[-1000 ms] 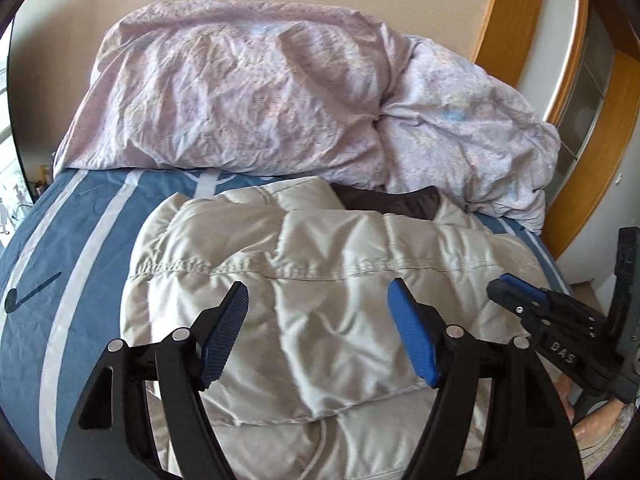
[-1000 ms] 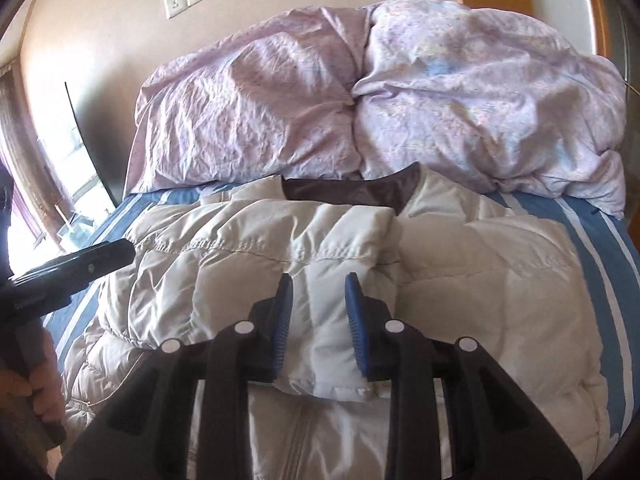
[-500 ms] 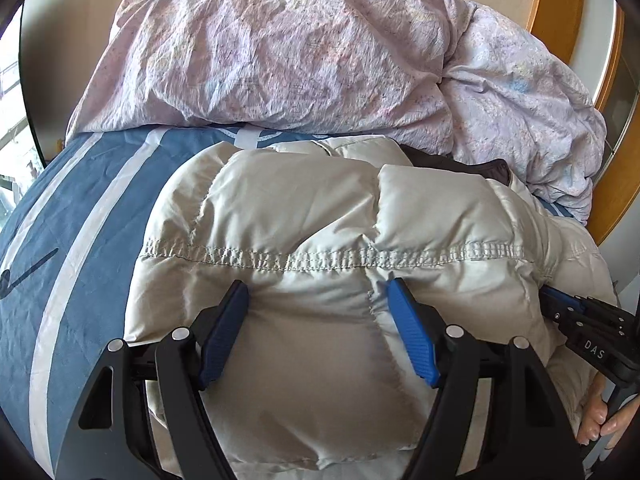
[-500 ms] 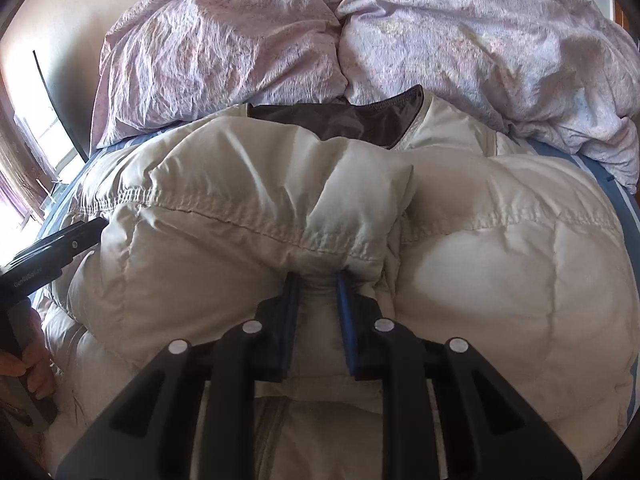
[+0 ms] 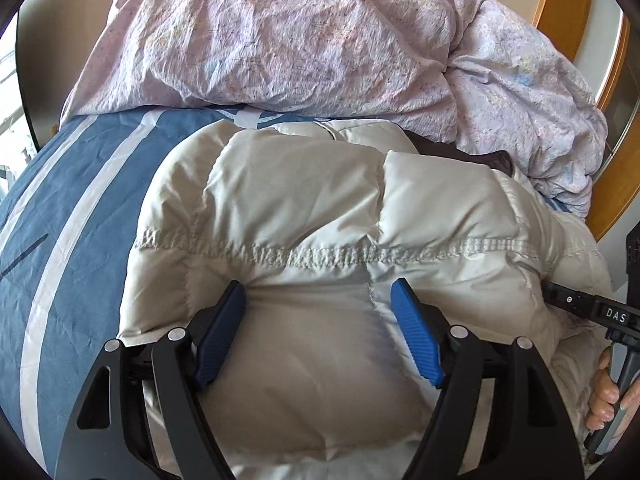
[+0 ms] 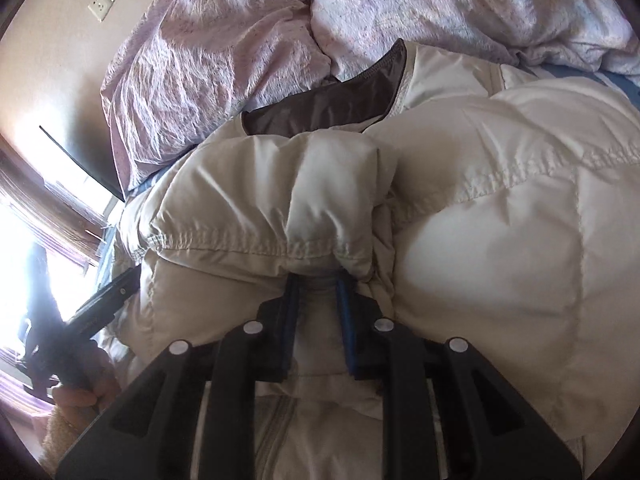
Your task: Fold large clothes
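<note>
A cream quilted down jacket [image 5: 304, 216] lies spread across a bed, on a blue sheet with pale stripes [image 5: 76, 200], its dark brown collar lining [image 6: 324, 104] turned toward a crumpled lilac duvet [image 5: 280, 36] heaped at the head of the bed. The left gripper [image 5: 318, 334] presses down into the puffy fabric just below a stitched seam, its jaws spread wide and opening; the padding bulges up between the blue pads [image 5: 416, 340], which do not pinch it. The right gripper [image 6: 318, 320] stands nearer the jacket's middle, beside the zipper line, with a fold of the jacket between its narrow jaws, which are opening; whether the pads press on the cloth cannot be told. In the left wrist view the right hand [image 5: 604, 396] shows at the edge, wrapped round its handle.
</note>
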A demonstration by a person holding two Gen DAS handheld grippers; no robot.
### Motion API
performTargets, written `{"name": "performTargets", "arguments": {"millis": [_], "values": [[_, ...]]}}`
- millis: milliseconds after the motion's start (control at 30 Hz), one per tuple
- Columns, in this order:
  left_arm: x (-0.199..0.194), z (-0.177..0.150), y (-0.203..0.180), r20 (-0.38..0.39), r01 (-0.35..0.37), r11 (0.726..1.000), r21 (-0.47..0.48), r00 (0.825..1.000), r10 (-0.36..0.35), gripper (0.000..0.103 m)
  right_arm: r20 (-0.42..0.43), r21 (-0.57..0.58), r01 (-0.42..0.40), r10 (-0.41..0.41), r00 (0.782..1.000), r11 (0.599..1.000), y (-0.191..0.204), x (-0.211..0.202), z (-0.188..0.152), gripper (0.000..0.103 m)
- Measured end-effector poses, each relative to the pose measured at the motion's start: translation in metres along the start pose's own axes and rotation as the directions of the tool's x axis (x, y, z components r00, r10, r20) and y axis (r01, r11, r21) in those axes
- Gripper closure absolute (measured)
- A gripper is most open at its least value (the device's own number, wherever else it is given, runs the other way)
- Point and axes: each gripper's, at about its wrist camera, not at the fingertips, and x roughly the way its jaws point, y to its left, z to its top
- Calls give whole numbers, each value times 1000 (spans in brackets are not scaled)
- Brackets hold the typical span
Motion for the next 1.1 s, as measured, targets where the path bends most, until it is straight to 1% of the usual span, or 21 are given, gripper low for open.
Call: {"name": "performTargets", "arguments": {"millis": [33,67,100,133,167,233,267,367,433,533,667,733,833,900,933,1000,1100], "values": [[-11,-3,4,5,34,999,-10,999,-34,27,5,25,-42,42,999,999,-4,-14,-3,71],[-23,-5,8,10,63,998,-12,998,-63,26,22,41,-64,63,998,997,-7,-29,-7,50],[-35,-9,11,20,82,997,-9,996,-82,25,48,46,-65,63,997,997,-10,-47,-12,31],[-49,-13,15,34,93,996,1,995,-93,22,75,40,-58,55,996,998,-14,-67,-18,28],[-63,-19,22,45,108,994,10,993,-109,19,89,34,-50,47,995,998,-19,-84,-23,27],[-85,-33,37,45,149,989,16,988,-149,18,115,48,-37,31,993,998,-37,-122,-38,23],[-95,-41,46,40,163,987,11,986,-163,18,123,65,-22,14,992,998,-49,-140,-46,18],[-115,-65,72,4,189,982,0,982,-189,18,129,114,56,-70,989,992,-88,-181,-77,17],[-123,-83,88,-27,218,976,-24,975,-219,18,111,158,105,-123,986,982,-115,-201,-100,17],[-130,-108,105,-65,258,964,-71,963,-263,18,82,224,115,-136,987,968,-148,-220,-132,17],[-136,-133,118,-79,341,928,-152,931,-355,18,63,282,81,-103,993,956,-180,-235,-168,17],[-136,-140,121,-79,365,915,-174,921,-382,18,60,306,62,-85,995,950,-191,-238,-181,17],[-136,-146,120,-86,388,902,-191,908,-409,19,47,335,23,-41,998,942,-199,-233,-192,23],[-135,-149,117,-87,402,894,-196,901,-424,19,28,334,19,-31,999,942,-200,-229,-196,26],[-135,-151,116,-88,410,890,-198,897,-432,20,19,332,11,-18,1000,943,-200,-226,-198,27],[-134,-155,115,-92,418,886,-203,892,-442,21,1,330,-13,13,1000,944,-199,-220,-202,32],[-132,-159,114,-94,425,880,-213,887,-452,22,5,310,-33,33,999,950,-194,-216,-204,33]]}}
